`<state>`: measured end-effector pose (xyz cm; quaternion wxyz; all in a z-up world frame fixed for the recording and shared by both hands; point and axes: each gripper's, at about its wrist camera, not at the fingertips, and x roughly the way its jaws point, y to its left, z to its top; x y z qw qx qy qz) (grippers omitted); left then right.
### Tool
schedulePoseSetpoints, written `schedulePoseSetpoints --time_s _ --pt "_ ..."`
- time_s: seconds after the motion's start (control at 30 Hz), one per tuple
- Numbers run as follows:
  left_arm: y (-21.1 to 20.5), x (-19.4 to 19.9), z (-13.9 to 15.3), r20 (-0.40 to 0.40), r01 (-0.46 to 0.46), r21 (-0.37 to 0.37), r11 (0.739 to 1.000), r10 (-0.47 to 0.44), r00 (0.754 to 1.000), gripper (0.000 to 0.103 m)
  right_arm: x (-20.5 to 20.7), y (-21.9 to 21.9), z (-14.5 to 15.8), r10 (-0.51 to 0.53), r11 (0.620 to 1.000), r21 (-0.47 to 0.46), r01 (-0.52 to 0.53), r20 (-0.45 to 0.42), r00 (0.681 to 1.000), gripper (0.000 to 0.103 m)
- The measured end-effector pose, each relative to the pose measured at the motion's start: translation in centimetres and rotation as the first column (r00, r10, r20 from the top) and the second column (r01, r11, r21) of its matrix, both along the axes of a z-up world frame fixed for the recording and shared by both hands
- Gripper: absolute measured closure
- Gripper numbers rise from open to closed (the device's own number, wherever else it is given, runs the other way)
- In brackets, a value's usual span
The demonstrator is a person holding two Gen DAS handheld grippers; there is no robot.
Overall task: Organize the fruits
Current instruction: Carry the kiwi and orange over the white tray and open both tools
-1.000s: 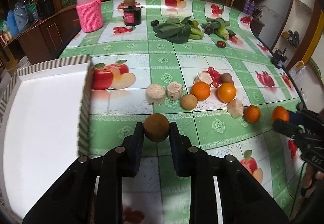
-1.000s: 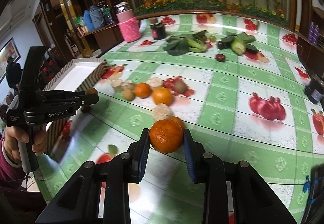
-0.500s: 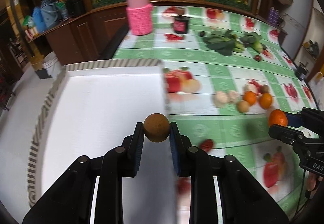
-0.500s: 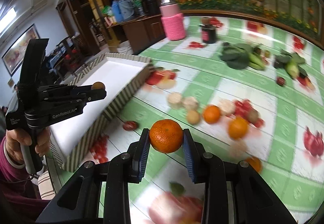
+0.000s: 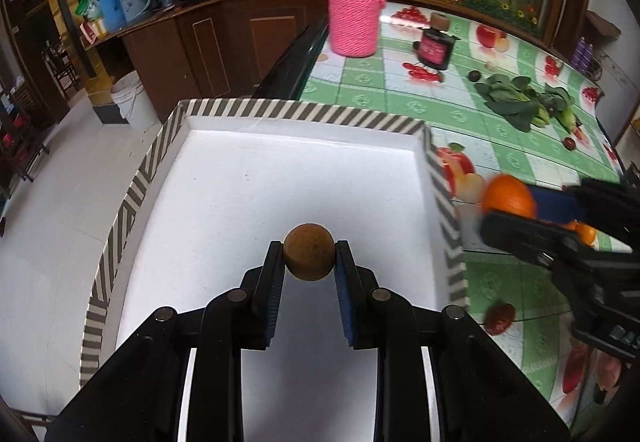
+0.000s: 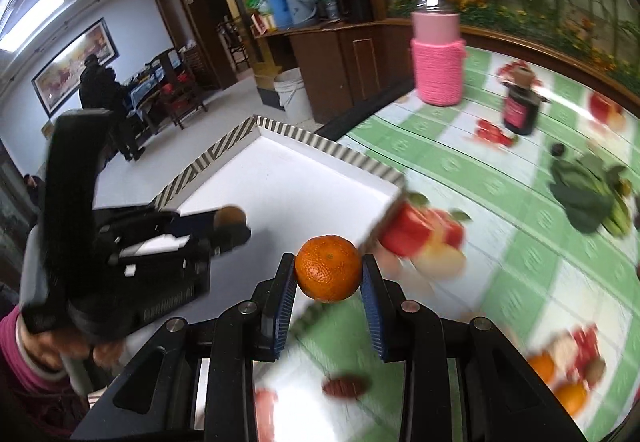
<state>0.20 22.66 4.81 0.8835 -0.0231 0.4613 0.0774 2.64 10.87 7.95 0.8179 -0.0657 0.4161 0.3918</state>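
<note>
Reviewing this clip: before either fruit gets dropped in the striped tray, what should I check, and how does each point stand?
1. Left gripper shut on the brown fruit: ok.
2. Brown fruit over the tray floor: ok.
3. Right gripper shut on the orange: ok.
4. Orange inside the tray wall: not ok, it sits about at the near corner.
5. Height above the tray floor: cannot tell.

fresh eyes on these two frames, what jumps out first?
Each gripper is carrying a fruit: the left gripper pinches a brown fruit over the white tray, and the right gripper clamps an orange near the tray's corner. Behind, a pink bottle stands on the green checked tablecloth.
</note>
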Motion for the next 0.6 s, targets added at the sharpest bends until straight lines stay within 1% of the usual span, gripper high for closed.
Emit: schedulePoseSetpoints --time_s 0.13,0.23,0.3,0.43,0.6 --pt "0.8 0.4 -0.5 -0.012 -0.017 -0.001 1.0 0.017 1.0 0.081 2.2 3.2 -1.3 0.025 0.999 -0.029 -0.026 -0.032 0.999 0.071" --pt "1.3 0.7 -0.9 -0.023 -0.025 -0.005 1.0 0.025 0.999 0.081 3.5 4.7 -2.8 0.031 0.998 -0.056 -0.035 -0.061 0.998 0.071" --pt "1.3 0.8 -1.0 -0.029 -0.024 -0.008 1.0 0.024 0.999 0.081 3.8 4.8 -3.5 0.028 0.997 -0.07 -0.033 -0.072 0.997 0.07" --pt "0.9 1.1 -1.1 -0.026 -0.01 -0.009 1.0 0.01 1.0 0.081 2.6 3.5 -3.3 0.027 0.996 -0.088 -0.032 -0.058 0.998 0.071" --pt "0.8 1.6 -1.3 -0.034 -0.018 -0.011 1.0 0.018 0.999 0.08 2.3 3.0 -3.3 0.023 0.994 -0.109 -0.028 -0.046 0.999 0.07"
